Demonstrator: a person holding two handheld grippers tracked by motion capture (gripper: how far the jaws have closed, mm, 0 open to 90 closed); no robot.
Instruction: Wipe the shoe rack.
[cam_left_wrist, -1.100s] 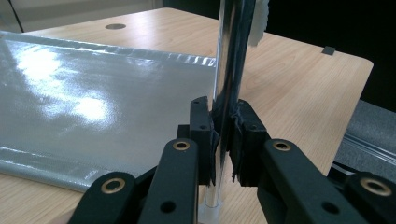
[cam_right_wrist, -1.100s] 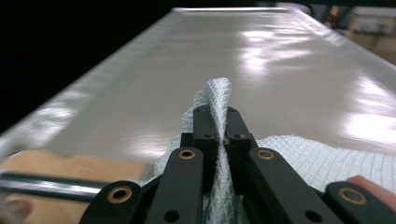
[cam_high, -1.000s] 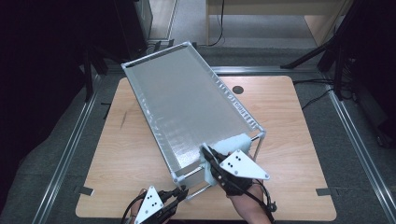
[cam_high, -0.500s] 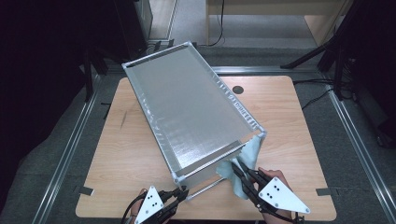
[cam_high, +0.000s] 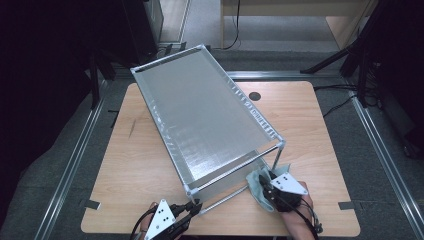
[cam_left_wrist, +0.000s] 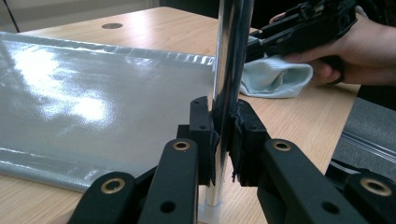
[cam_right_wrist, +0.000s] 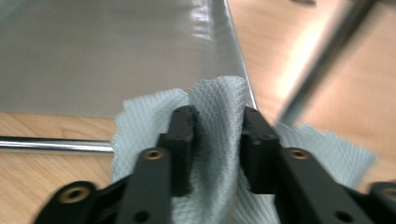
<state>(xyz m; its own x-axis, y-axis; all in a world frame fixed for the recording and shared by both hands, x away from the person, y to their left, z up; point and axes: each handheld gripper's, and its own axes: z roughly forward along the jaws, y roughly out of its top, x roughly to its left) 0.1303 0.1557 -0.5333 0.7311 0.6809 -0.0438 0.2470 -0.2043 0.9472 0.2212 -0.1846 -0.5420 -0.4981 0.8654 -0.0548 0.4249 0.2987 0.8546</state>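
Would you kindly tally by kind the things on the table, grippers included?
Metal-framed racks with a silver fabric shelf: 1
Pale blue-green cloths: 1
Handheld grippers: 2, the left gripper clamped on a chrome leg, the right gripper with the cloth between its jaws, which have just been opening
Total: 4

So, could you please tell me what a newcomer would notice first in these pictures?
A large silvery fabric-covered metal frame lies slantwise across the light wooden table. At its near corner the left gripper is clamped on a shiny chrome leg. Beside the near right corner, the right gripper, whose jaws have just been opening, has a crumpled pale blue-green cloth between its jaws.
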